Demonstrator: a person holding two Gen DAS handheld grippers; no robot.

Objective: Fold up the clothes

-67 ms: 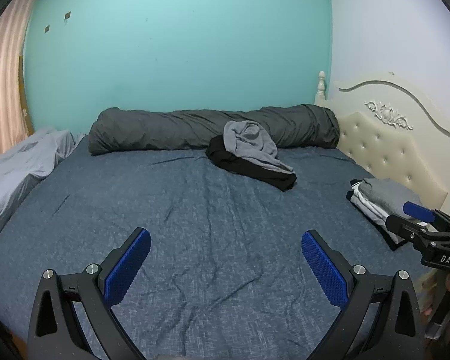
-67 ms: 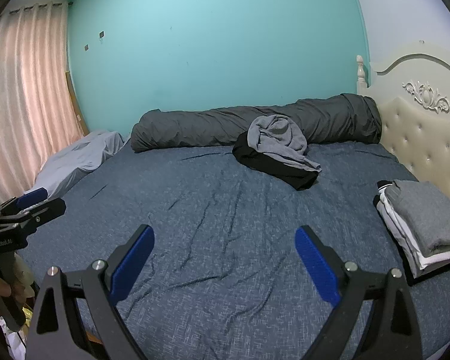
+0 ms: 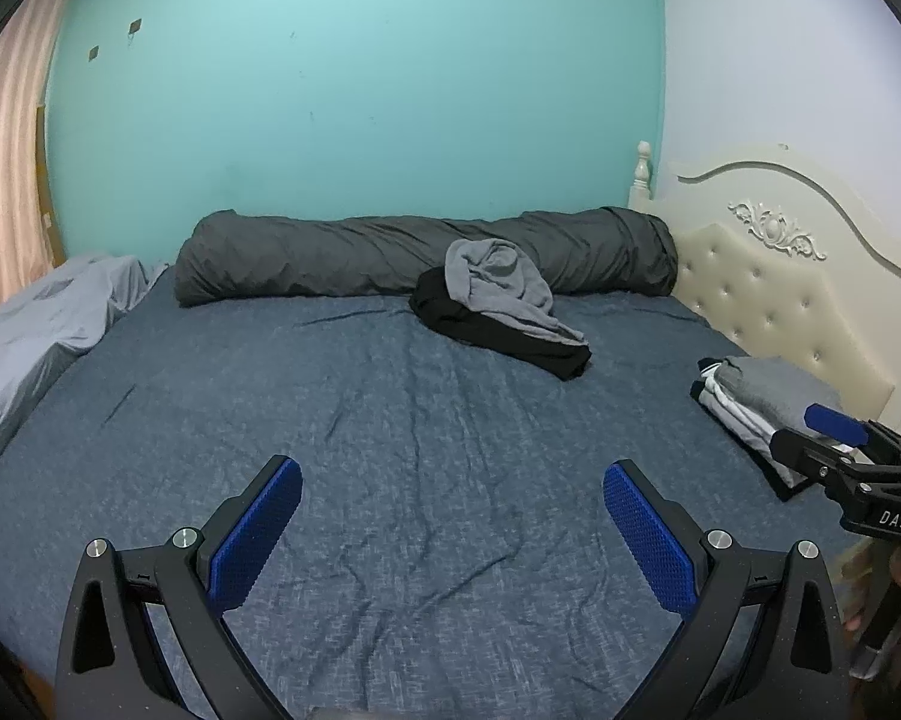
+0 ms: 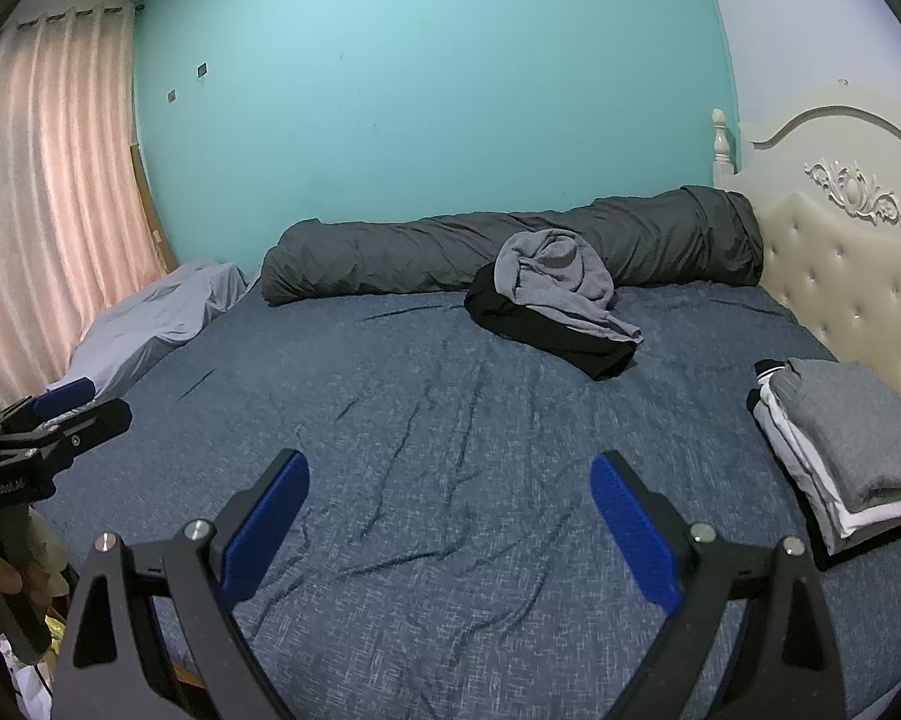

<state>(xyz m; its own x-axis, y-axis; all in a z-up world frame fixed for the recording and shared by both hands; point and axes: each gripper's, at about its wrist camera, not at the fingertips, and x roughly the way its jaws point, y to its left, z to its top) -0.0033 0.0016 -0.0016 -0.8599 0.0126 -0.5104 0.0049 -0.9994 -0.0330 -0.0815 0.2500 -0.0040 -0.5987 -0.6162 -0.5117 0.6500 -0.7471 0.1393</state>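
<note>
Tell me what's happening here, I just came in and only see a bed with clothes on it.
A person is partway through folding laundry on the bed. The left hand-held gripper and the right hand-held gripper are both open and empty, above the blue sheet. A folded stack sits by the headboard. A crumpled grey garment on a black one waits near the rolled duvet.

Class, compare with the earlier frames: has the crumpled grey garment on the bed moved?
No. The crumpled grey garment lies in the same spot against the rolled dark duvet, atop the black garment.
</note>
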